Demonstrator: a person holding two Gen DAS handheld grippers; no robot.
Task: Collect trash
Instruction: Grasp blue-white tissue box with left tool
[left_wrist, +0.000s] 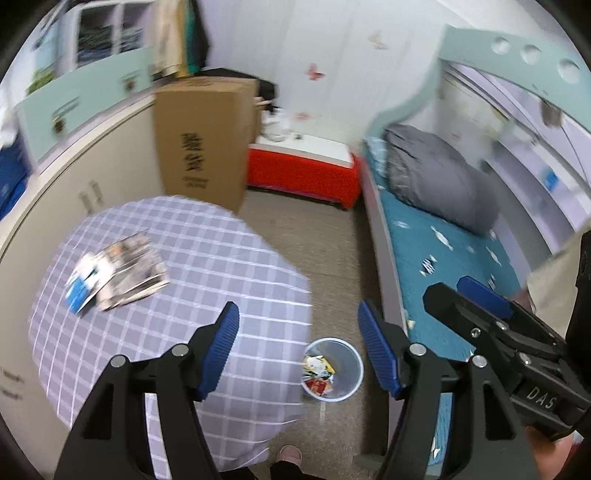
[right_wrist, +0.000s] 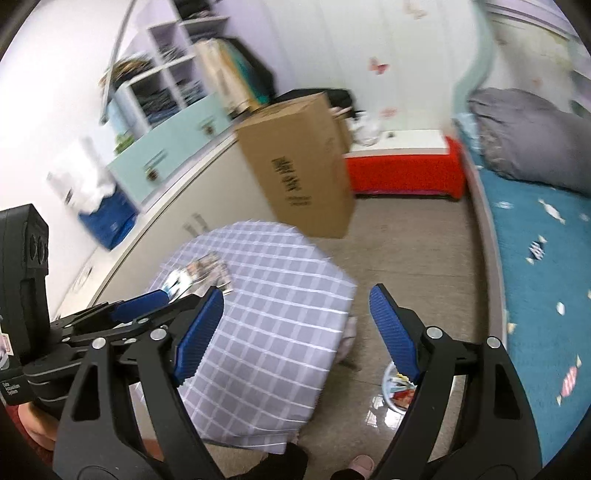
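Left hand-held gripper (left_wrist: 298, 325) spread and empty, pale blue trash bin (left_wrist: 352, 363) holding wrappers on the floor just below its fingers, checked lilac-clothed round desk (left_wrist: 221, 266) to its left, right hand-held gripper (right_wrist: 296, 308) also spread, empty

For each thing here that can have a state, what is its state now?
Left claw: open, empty.
Right claw: open, empty.
Bin: upright on floor, holds wrappers.
Magazines: lying on the table, fanned out.
Box: standing, closed.

Both wrist views look down from above, sharing the checkered table (left_wrist: 166, 295) (right_wrist: 266, 314).
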